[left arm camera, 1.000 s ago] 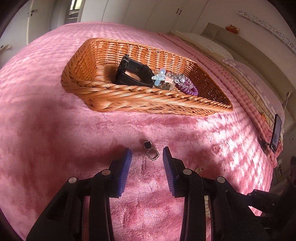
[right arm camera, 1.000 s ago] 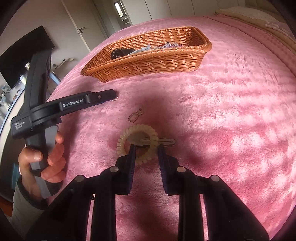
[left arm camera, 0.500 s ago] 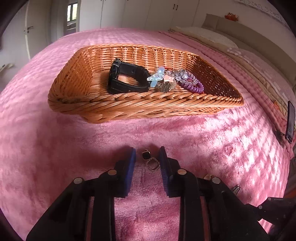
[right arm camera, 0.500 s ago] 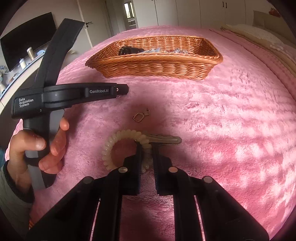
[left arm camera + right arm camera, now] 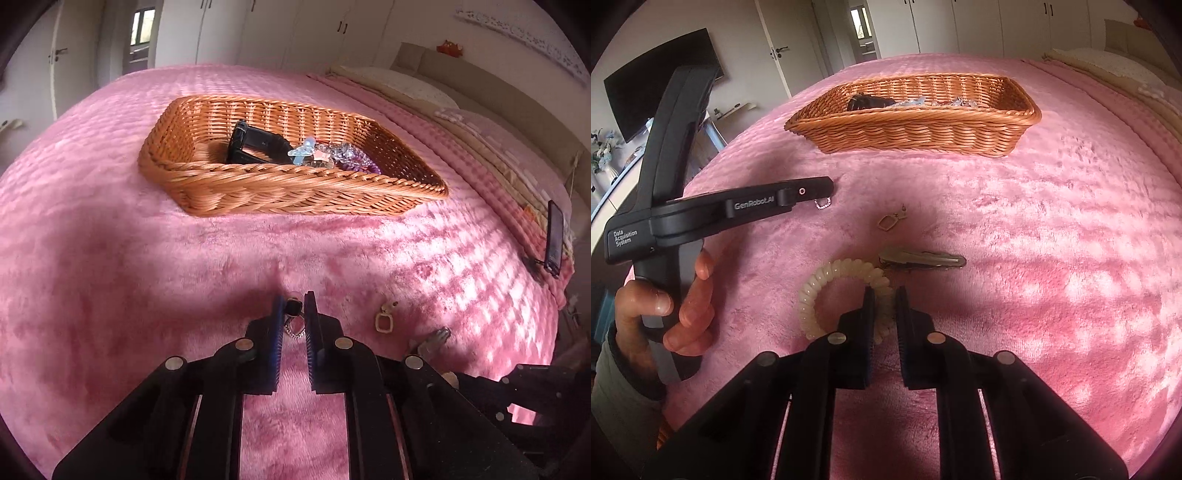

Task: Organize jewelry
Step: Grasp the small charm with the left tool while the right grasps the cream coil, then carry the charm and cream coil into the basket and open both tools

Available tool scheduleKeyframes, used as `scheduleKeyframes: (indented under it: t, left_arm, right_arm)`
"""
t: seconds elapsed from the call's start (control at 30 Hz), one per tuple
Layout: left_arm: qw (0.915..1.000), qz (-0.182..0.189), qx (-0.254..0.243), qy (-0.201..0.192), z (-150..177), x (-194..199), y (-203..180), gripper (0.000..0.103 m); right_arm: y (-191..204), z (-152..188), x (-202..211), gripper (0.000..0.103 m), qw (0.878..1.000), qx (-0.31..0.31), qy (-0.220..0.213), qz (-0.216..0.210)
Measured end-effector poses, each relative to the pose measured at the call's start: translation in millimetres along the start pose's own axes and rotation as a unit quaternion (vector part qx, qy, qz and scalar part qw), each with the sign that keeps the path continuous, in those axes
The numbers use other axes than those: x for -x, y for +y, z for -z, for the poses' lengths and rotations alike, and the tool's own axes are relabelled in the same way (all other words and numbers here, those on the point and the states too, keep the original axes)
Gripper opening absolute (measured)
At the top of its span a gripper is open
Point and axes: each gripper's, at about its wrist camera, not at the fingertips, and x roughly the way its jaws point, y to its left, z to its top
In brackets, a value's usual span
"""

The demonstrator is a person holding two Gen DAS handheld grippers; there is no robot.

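Seeing left gripper [image 5: 293, 308] clamped on the dark-stone earring [image 5: 294, 307] at lower centre, off the blanket (wicker basket [image 5: 295, 192] upper centre). I read right gripper [image 5: 884, 301] as pinched on the cream coil bracelet [image 5: 827, 291], lower centre.

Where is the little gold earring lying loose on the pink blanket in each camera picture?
Left wrist view: the gold earring lies low and right of centre, to the right of the left gripper.
Right wrist view: the same earring lies just above centre, beyond the silver hair clip.
Shared landmark: the wicker basket, farther away in both.
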Motion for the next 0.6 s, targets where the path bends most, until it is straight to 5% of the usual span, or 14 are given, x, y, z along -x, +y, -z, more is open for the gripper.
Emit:
scheduleKeyframes:
  t: [0.23, 0.43, 0.6]
  left_arm:
    - [0.9987, 0.034, 0.017, -0.036, 2.2, 33.0, -2.0, 0.009]
    - [0.994, 0.053, -0.018, -0.094, -38.4, 69.1, -26.0, 0.009]
    - [0.992, 0.053, -0.033, -0.11, -80.4, 61.8, -32.5, 0.009]
  right_arm:
    - [1.8, -19.8, 35.0, 0.009, 0.999, 0.004, -0.04, 0.007]
    - [-4.0, -74.4, 59.6, 0.009, 0.994, 0.008, -0.101, 0.04]
    - [-20.5, -131.9, 46.8, 0.009, 0.99, -0.005, -0.129, 0.058]
